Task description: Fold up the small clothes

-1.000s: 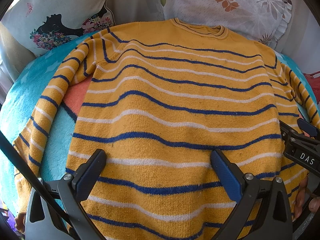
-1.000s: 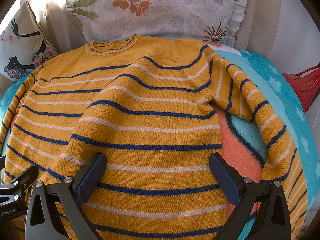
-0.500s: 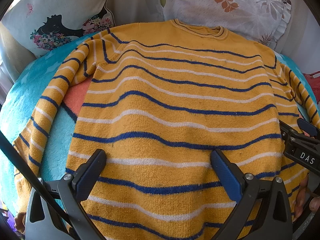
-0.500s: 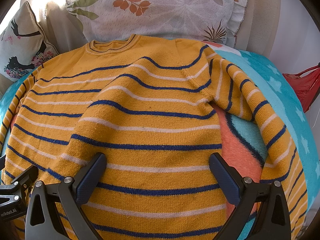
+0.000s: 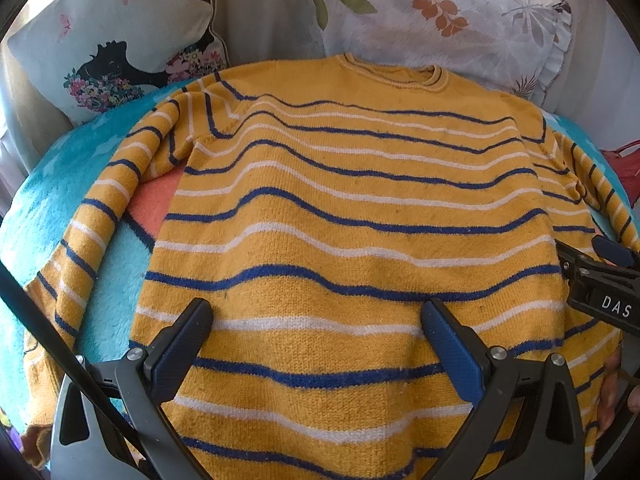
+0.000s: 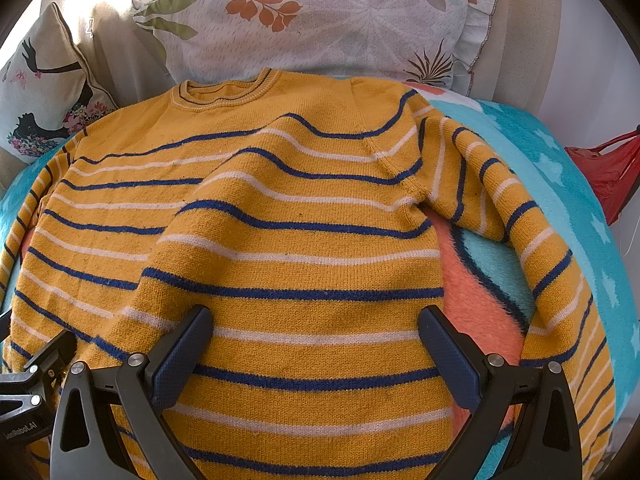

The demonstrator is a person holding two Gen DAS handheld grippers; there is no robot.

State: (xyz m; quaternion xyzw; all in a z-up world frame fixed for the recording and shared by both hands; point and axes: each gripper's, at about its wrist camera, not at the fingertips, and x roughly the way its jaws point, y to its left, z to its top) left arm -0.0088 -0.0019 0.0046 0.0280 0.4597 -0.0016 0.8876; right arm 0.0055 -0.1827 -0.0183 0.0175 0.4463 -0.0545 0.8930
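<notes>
A yellow sweater (image 5: 352, 208) with blue and white stripes lies spread flat, collar away from me, on a turquoise blanket (image 5: 52, 192). It also fills the right wrist view (image 6: 304, 240). Its left sleeve (image 5: 100, 216) curves down the left side; its right sleeve (image 6: 552, 248) curves down the right side. My left gripper (image 5: 316, 320) is open and empty, hovering over the lower left of the sweater's body. My right gripper (image 6: 314, 322) is open and empty over the lower right of the body. Each gripper shows at the edge of the other's view.
Patterned pillows (image 5: 440, 12) (image 6: 52, 92) lean behind the collar. A red bag (image 6: 608, 172) sits off the blanket at the right. An orange patch of the blanket (image 6: 476, 292) shows between the body and the right sleeve.
</notes>
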